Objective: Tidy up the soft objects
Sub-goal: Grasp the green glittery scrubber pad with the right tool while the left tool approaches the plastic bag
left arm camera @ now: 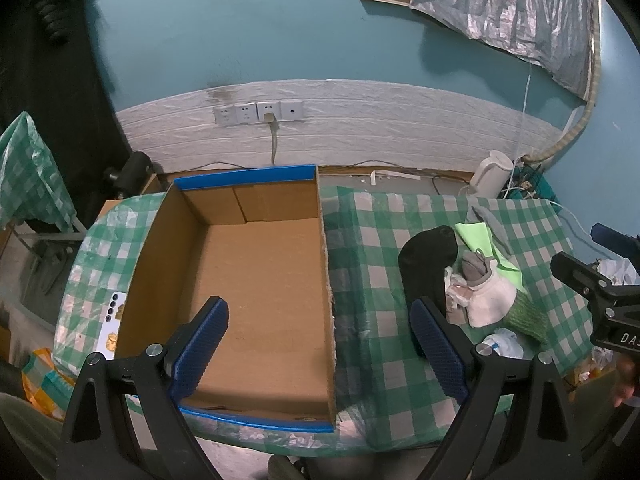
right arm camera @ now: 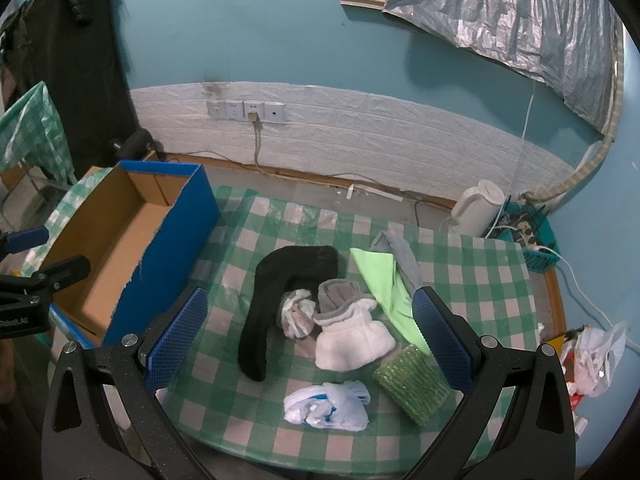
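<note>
An empty cardboard box (left arm camera: 256,280) with blue outer sides (right arm camera: 160,240) stands on the left of a green-checked table. To its right lie a long black sock (right arm camera: 276,300), a white fleece item with a grey cuff (right arm camera: 352,332), a crumpled white-pink bag (right arm camera: 296,312), a light green cloth (right arm camera: 380,284), a grey cloth (right arm camera: 400,252), a green knitted piece (right arm camera: 412,384) and a white-blue plastic bag (right arm camera: 328,400). My left gripper (left arm camera: 320,352) is open over the box's near right wall. My right gripper (right arm camera: 308,340) is open above the pile, holding nothing.
A white kettle (right arm camera: 478,204) and a teal basket (right arm camera: 532,240) with cables sit at the table's far right. Wall sockets (left arm camera: 258,114) with a hanging cord are behind. A plastic bag (right arm camera: 596,356) lies off the table's right edge.
</note>
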Demonstrator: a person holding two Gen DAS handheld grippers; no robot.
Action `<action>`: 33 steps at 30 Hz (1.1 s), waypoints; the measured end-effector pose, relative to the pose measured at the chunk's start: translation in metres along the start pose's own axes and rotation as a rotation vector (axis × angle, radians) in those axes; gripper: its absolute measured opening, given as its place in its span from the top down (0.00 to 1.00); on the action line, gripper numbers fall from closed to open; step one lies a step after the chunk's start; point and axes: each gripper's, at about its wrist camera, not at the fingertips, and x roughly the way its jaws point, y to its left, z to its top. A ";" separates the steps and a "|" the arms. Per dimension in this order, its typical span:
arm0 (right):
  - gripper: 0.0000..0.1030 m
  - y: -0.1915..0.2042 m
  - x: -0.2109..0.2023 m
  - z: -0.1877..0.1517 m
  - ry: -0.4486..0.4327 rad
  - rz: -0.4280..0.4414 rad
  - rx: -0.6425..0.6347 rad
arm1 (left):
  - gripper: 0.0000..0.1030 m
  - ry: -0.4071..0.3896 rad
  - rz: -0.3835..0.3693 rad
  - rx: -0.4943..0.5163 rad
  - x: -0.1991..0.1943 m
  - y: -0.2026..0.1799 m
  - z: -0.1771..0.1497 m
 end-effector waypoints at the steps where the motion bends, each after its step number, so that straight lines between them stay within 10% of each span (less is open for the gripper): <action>1: 0.02 -0.002 0.000 -0.001 0.000 -0.001 0.002 | 0.09 0.003 0.001 0.003 0.001 -0.001 0.003; 33: 0.02 -0.112 0.019 -0.050 0.133 -0.123 0.177 | 0.09 0.106 -0.109 0.166 0.037 -0.101 -0.001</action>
